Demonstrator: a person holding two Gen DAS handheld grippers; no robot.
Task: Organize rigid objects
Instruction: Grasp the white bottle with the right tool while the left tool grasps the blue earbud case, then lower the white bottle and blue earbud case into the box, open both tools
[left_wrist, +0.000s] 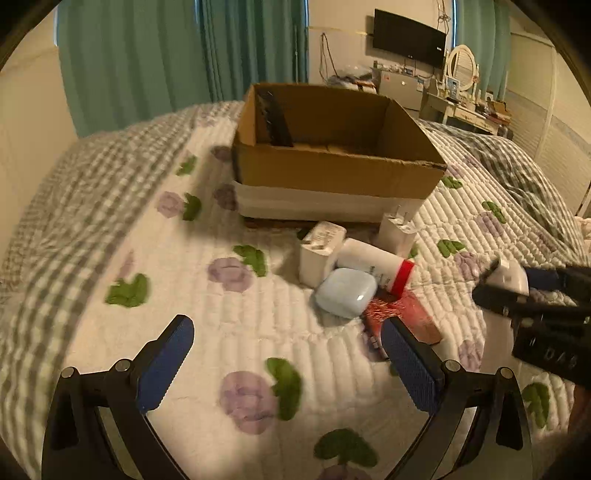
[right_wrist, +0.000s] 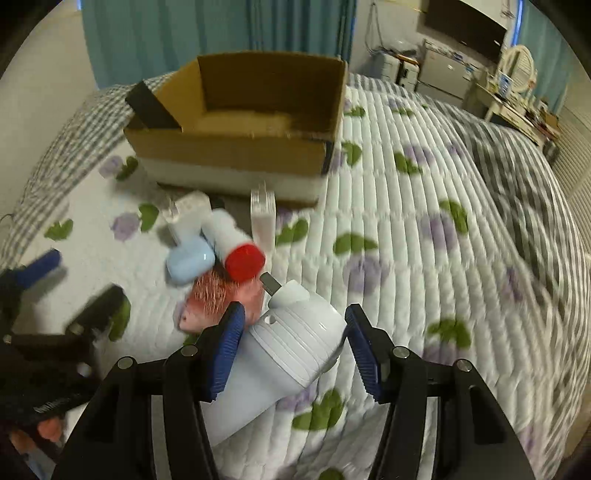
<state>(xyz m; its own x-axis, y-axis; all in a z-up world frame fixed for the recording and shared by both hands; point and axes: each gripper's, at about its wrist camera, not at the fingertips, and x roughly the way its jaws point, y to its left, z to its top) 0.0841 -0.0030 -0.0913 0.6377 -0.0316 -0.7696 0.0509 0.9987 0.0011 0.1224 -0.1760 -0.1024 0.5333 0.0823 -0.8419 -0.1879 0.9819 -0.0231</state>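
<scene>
A cardboard box (left_wrist: 332, 170) stands on the quilted bed, with a black object (left_wrist: 275, 118) leaning inside its left wall. In front of it lie two white chargers (left_wrist: 319, 251), a white bottle with a red cap (left_wrist: 376, 264), a light blue case (left_wrist: 345, 291) and a red packet (left_wrist: 402, 317). My left gripper (left_wrist: 288, 365) is open and empty, above the quilt near the packet. My right gripper (right_wrist: 295, 350) is shut on a white handheld device (right_wrist: 291, 343) with a metal tip, held above the quilt. It shows at the right edge of the left wrist view (left_wrist: 517, 288).
The quilt (right_wrist: 424, 240) with purple flowers covers the bed. Teal curtains (left_wrist: 166, 55), a wall television (left_wrist: 408, 38) and a dresser with a mirror (left_wrist: 461, 74) stand behind the bed.
</scene>
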